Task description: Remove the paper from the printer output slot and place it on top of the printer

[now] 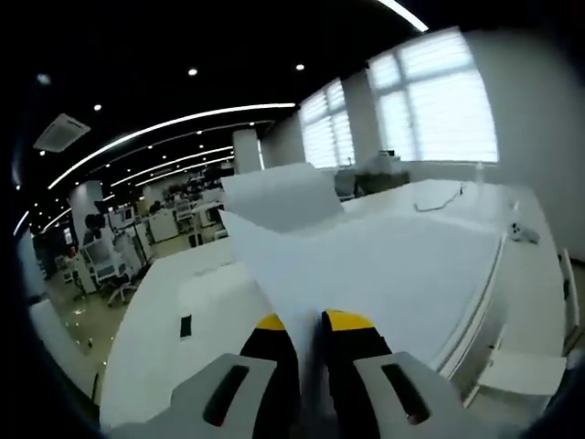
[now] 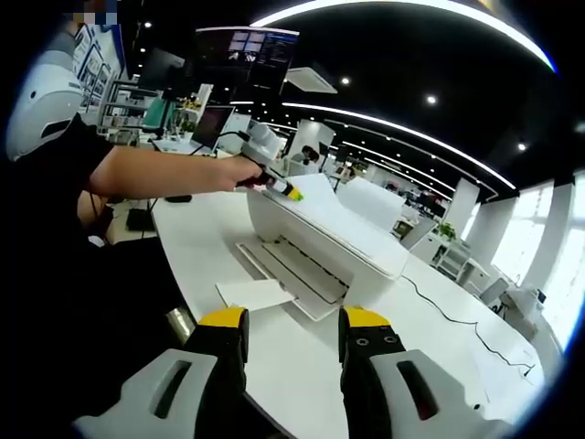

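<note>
In the left gripper view my left gripper (image 1: 306,325) is shut on the near edge of a white paper sheet (image 1: 320,238), whose far end curls upward. The right gripper view shows that left gripper (image 2: 279,187) at the back corner of the white printer (image 2: 302,242), holding the paper sheet (image 2: 334,215) flat along the printer's top. A second white sheet (image 2: 256,294) lies at the printer's front output tray. My right gripper (image 2: 292,320) is open, nothing between its jaws, hovering in front of the tray.
The printer stands on a long white table (image 2: 430,366). A thin black cable (image 2: 448,311) runs across the table at the right. A person's arm (image 2: 155,172) reaches in from the left. A small black object (image 1: 186,326) lies on the table.
</note>
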Action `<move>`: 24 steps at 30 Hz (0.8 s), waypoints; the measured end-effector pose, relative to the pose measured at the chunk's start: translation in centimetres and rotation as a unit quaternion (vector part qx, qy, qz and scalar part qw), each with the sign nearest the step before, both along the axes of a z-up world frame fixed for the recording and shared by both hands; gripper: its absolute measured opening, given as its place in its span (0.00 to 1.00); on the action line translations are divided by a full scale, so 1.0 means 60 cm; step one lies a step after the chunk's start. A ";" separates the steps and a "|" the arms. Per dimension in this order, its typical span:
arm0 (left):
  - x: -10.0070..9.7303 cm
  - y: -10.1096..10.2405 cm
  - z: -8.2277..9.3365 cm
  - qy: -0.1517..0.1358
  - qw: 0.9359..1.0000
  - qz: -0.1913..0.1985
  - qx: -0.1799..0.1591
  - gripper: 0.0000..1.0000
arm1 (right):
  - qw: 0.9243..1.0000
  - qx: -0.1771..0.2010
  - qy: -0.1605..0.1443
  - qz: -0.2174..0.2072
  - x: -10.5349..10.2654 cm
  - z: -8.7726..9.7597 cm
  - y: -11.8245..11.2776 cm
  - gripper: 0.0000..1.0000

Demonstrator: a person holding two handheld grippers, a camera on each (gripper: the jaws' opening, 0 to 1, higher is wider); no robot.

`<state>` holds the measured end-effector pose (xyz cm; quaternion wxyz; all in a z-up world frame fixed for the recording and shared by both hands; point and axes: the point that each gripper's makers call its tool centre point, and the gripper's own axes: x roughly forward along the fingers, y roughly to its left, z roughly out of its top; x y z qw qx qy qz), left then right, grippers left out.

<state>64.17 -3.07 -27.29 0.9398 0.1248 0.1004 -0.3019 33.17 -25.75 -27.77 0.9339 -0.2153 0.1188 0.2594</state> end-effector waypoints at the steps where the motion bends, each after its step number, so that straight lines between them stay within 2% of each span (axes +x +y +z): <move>1: 0.000 0.000 0.001 -0.002 1.000 0.001 0.003 0.13 | 1.000 0.000 0.000 0.000 0.000 0.000 0.000 0.35; 3: 0.001 -0.001 0.001 -0.009 1.000 0.000 0.026 0.17 | 1.000 0.000 -0.001 0.000 0.000 0.002 0.000 0.35; 11: 0.007 0.009 0.000 -0.020 0.998 0.018 0.050 0.32 | 1.000 0.000 -0.004 0.000 -0.001 0.004 0.000 0.35; 16: 0.013 0.017 0.004 -0.026 0.998 0.031 0.055 0.41 | 1.000 -0.002 -0.005 0.001 0.000 0.006 -0.001 0.35; 19: 0.037 0.028 0.008 -0.030 0.997 0.041 0.056 0.47 | 1.000 -0.002 -0.005 0.001 0.001 0.007 0.000 0.35; 24: 0.046 0.035 0.009 -0.029 0.997 0.049 0.048 0.53 | 1.000 -0.003 -0.006 0.003 0.002 0.006 0.003 0.35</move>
